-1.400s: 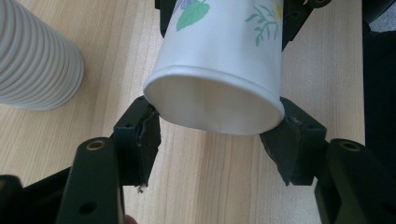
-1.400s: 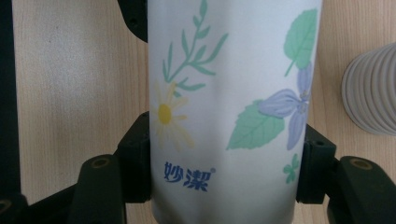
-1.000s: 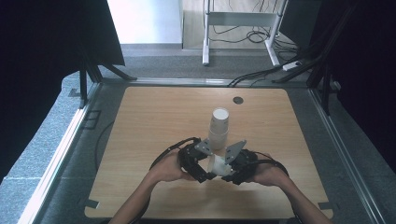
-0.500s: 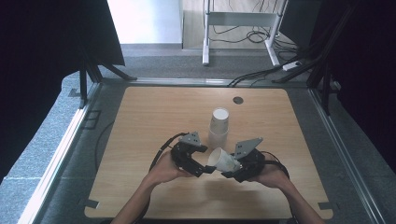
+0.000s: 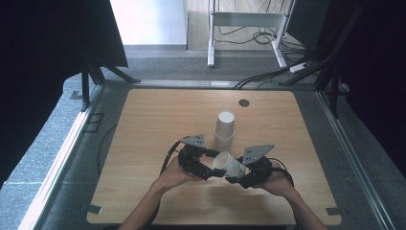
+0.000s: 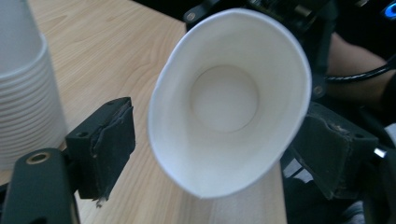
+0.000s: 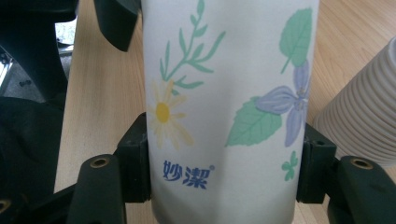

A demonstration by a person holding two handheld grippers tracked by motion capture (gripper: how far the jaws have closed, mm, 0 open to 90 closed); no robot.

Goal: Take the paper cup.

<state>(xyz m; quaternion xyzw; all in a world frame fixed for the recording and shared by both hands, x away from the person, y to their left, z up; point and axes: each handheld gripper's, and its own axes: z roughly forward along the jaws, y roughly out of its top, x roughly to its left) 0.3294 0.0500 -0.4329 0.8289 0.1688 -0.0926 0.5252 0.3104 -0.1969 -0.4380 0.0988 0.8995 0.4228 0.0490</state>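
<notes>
Right gripper clamping paper cup near its base, tipping it sideways above table | left gripper standing partly open, jaws just closing around cup's squeezed rim, left pad apart, right contact unclear | cup stack standing upright just behind both grippers.

Your only obstacle is the stack of paper cups, standing just beyond both tongs; left, right and far side of that stack, the desk lies bare.
</notes>
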